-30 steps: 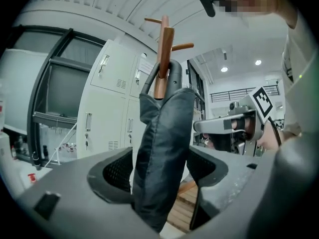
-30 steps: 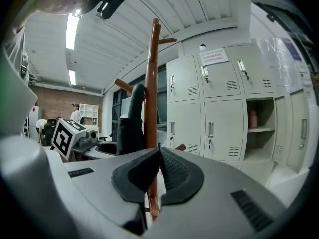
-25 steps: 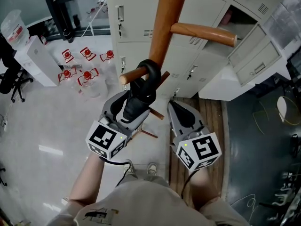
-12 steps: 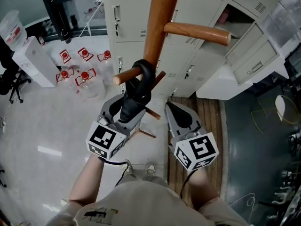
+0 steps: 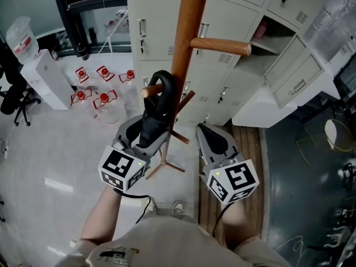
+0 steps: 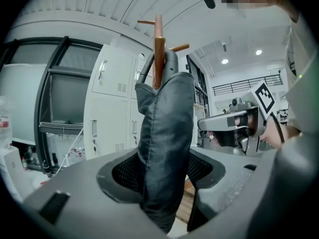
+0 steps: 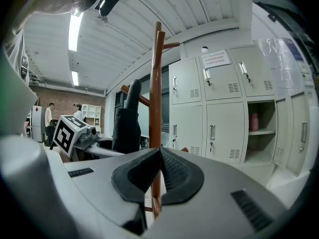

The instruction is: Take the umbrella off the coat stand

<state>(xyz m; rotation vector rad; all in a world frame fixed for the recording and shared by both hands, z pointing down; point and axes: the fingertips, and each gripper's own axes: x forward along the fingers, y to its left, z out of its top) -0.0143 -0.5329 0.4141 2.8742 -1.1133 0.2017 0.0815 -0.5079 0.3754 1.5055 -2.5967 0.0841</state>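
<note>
Grasp step: umbrella (image 5: 158,103) being clamped by closing left gripper (image 5: 149,127) fingers, right gripper's (image 5: 207,131) shut, empty; next, hook (image 5: 166,78) likely to be slid off peg (image 5: 148,92) toward 9 o'clock.

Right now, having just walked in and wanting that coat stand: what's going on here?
A person holds a gripper in each hand. The left gripper has its jaws closing on a folded black umbrella, which stands between them, its curved handle hooked over a peg of the wooden coat stand. The right gripper hangs beside it, jaws together and empty.
</note>
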